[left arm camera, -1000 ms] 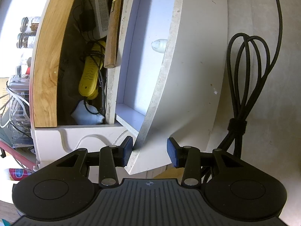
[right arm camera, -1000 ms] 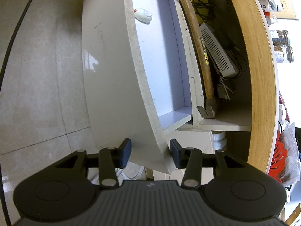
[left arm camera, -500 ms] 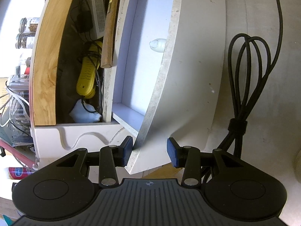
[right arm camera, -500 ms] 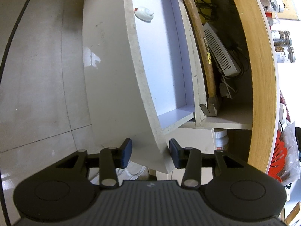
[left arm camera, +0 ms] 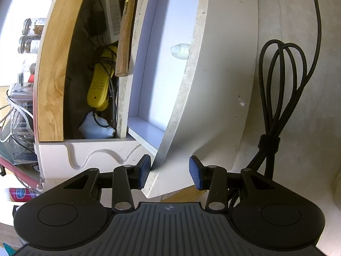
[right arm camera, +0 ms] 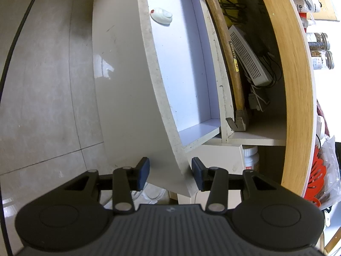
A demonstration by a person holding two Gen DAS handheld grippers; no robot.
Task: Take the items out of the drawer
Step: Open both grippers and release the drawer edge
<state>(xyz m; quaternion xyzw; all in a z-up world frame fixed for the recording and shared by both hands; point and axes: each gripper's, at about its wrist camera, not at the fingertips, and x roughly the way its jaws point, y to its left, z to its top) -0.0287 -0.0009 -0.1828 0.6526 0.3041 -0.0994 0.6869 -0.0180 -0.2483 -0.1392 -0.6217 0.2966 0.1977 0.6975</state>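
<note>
No text can be read with certainty. The hammer's wooden handle (right arm camera: 231,68), ahead and right of the right hand-held gripper (right arm camera: 170,173), carries a yellow and black label (right arm camera: 236,63), but its letters are too small. The labels on the jars (right arm camera: 319,51) are also too blurred.

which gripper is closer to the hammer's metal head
Right. The right gripper is shut on the drawer front at the end just beside the hammer head. The left gripper grips the opposite end, near the handle butt.
</note>
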